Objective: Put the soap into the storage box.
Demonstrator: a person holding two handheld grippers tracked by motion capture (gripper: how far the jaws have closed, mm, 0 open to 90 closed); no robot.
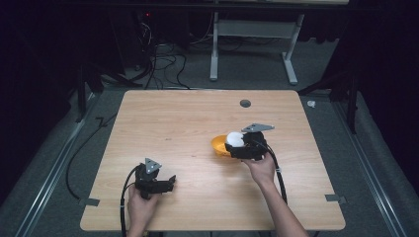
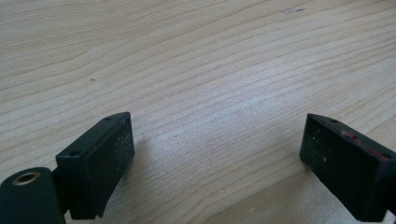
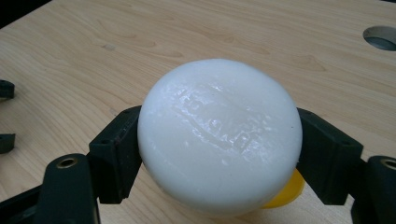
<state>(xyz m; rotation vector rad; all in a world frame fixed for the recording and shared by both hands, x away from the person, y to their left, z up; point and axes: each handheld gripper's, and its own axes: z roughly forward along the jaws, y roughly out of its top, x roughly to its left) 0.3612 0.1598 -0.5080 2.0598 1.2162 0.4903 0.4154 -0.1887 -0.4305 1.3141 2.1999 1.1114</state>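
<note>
Between the black jaws of the right hand-held gripper (image 3: 219, 140), clamped from both sides: a white rounded lump (image 3: 219, 140), smooth, glossy, faintly dimpled on top, much like a ball of dough or soft putty. Just under and behind it, a yellow bowl (image 3: 286, 192), peeking out at the lower edge in the right gripper view and showing as an orange-yellow rim (image 1: 218, 145) beside the same lump (image 1: 235, 138) from above. Held over or just at the near edge of that bowl; hard to say whether already lifted clear or about to go in, since contact between the two cannot be told. Step in hand, as a judgement: carrying the lump at the bowl, either placing or taking out. Next move calls for a steady level path, a firm but gentle squeeze so the soft mass does not deform or slip, then a slow release over the chosen spot. Farther out, near the front left of the wooden counter (image 1: 197, 113), the left hand-held gripper (image 1: 165, 183) resting idle in its hand, jaws spread wide with nothing but bare wood grain between the pads (image 2: 105, 158). Toward the far edge, a small round grey hole (image 1: 245, 103) in the counter.
</note>
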